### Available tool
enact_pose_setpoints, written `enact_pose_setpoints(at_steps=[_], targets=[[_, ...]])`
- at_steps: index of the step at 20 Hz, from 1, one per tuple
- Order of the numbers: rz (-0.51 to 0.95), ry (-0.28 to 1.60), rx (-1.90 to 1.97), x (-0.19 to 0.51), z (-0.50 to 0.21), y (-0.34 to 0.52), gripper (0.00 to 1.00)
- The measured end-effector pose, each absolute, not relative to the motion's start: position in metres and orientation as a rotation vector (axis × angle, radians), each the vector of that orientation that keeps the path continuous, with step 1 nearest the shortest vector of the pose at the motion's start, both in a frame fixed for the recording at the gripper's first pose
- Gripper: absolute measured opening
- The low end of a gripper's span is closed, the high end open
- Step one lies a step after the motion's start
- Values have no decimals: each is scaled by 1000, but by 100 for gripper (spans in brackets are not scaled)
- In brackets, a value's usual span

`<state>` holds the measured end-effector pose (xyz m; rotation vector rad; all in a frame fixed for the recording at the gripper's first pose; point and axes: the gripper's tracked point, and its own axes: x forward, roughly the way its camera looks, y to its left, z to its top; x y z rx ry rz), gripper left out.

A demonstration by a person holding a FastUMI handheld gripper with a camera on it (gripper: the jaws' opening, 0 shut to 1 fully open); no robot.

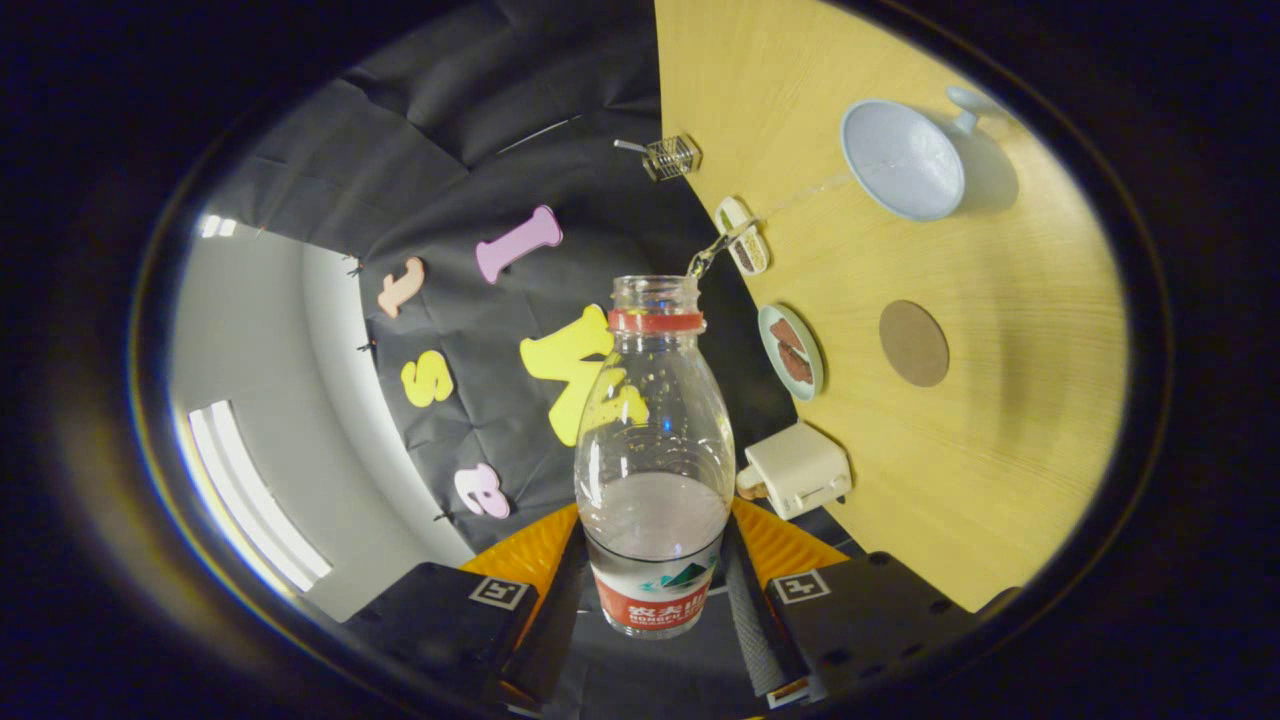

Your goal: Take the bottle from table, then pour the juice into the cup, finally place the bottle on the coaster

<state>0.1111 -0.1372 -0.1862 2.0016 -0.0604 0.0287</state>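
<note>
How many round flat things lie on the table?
2. The brown coaster lies on the bare wood below the cup; the small plate lies at the table's edge. The claw is shut on the bottle.

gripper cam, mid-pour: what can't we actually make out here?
- Bottle base: hidden between the gripper fingers, which press on both its sides.
- Liquid level in the cup: only a thin stream reaches it; fill too faint to judge.
- Contents of the small plate: brown pieces, too small to identify.
- Wire holder at the table's far end: too small to tell what it holds.
- White box: partly behind the bottle.
</note>
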Motion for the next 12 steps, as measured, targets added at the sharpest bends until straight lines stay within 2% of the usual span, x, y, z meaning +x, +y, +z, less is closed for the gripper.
enact_pose_setpoints(at_steps=[12], targets=[[24,-87,2076,116,-171,-146,73]])
